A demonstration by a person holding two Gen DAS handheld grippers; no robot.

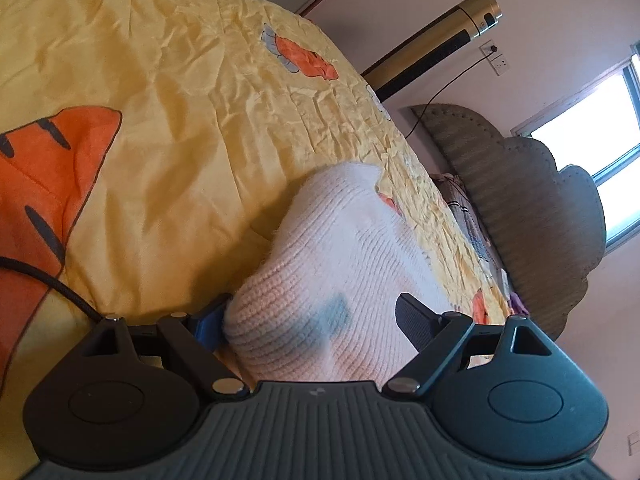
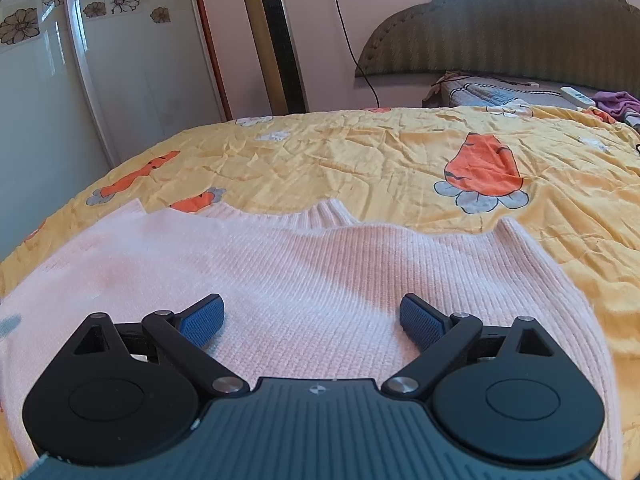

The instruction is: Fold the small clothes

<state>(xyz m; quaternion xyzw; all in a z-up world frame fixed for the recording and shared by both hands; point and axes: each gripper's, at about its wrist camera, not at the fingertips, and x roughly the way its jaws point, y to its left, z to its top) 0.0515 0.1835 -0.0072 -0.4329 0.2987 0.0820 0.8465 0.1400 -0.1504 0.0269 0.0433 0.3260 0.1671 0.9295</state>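
Left wrist view: pointed along the left gripper, jaws spread wide, with a raised fold of the pale pink knit sweater bulging between the fingers. Could not tell whether the pads actually pressed the knit. Looked tilted, with the yellow carrot-print quilt sloping across the picture and a black cable lying over it at the left edge. Behind the quilt: a gold tower fan, a grey padded headboard and a bright window.

Right wrist view: faced the right gripper, jaws likewise wide apart and holding nothing, blue pads just above the sweater. Showed the sweater spread mostly flat on the quilt, ribbed collar toward the far side. Farther back: the tower fan, a wardrobe door with flower decals, the headboard, a white remote and a purple cloth near the head of the bed.
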